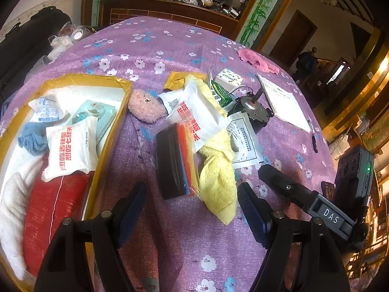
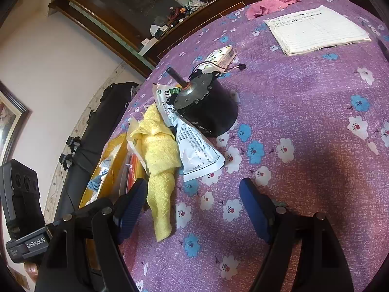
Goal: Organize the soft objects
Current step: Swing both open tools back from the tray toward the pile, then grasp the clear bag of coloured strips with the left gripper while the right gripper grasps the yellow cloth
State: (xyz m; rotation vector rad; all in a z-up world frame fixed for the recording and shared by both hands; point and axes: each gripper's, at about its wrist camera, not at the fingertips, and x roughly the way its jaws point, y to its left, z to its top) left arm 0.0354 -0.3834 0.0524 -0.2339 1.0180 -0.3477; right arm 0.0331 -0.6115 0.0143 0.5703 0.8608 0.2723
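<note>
A yellow towel [image 1: 217,170] lies crumpled on the purple flowered cloth, its near tip between my left gripper's [image 1: 192,214] wide-open fingers, which hover just short of it. A white red-lettered pouch [image 1: 197,114] rests on the towel's far end, beside a dark block in a clear bag [image 1: 173,160] and a pink plush toy [image 1: 145,105]. On the left, a yellow-rimmed box [image 1: 114,131] holds a red cushion [image 1: 51,209], a blue cloth [image 1: 32,138], white pouches and a white towel. My right gripper [image 2: 192,211] is open and empty, with the yellow towel [image 2: 161,170] by its left finger.
A black motor [image 2: 206,107] with a shaft sits on printed packets [image 2: 197,153] mid-table. A white notebook [image 2: 316,29], a pink cloth [image 2: 269,4] and a small flowered tissue pack [image 2: 222,54] lie farther back. A cluttered wooden sideboard [image 1: 170,7] stands beyond the table.
</note>
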